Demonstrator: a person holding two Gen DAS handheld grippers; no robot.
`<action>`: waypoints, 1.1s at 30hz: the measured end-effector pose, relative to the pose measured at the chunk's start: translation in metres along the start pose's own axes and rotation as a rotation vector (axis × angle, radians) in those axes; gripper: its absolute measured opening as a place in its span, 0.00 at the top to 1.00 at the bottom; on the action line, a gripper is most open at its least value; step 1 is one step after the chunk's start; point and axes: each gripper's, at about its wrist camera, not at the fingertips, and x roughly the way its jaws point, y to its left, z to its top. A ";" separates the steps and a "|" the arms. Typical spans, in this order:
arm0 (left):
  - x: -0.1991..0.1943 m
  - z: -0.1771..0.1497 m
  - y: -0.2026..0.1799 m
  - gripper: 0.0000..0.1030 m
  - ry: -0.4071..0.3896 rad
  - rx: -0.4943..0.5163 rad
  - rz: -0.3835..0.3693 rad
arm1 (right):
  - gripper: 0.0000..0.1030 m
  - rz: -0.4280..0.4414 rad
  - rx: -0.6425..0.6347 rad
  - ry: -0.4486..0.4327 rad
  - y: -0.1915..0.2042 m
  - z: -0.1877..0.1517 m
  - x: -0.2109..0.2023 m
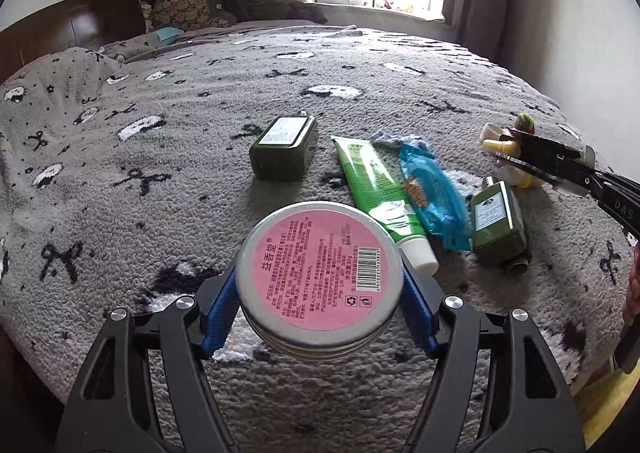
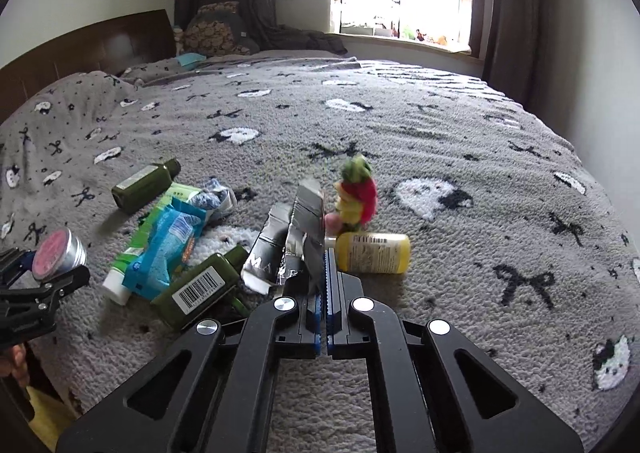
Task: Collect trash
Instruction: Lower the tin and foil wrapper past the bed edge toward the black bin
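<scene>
Trash is lying scattered on the gray blanket (image 1: 160,173): the left gripper (image 1: 320,309) is clamping a round tin (image 1: 319,273) above it, while the right gripper (image 2: 323,273) is pinching a flattened silver carton (image 2: 280,249) beside a yellow bottle (image 2: 372,253).

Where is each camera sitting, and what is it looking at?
Left wrist: on the left gripper, looking across the bed; its blue pads clamp a round tin.
Right wrist: on the right gripper, facing the window; its jaws pinch a flattened silver carton.
Both share the green tube, blue wrapper and each other's gripper.
</scene>
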 end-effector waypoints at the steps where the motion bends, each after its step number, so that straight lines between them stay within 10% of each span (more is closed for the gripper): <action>1: -0.004 0.001 -0.003 0.35 -0.008 0.002 -0.007 | 0.97 -0.005 -0.003 -0.010 -0.001 0.002 -0.006; 15: -0.079 0.005 -0.038 0.35 -0.132 0.037 -0.075 | 0.97 -0.022 -0.031 -0.155 -0.003 0.005 -0.102; 33: -0.170 -0.053 -0.078 0.35 -0.217 0.111 -0.194 | 0.97 0.077 -0.027 -0.188 -0.005 -0.072 -0.224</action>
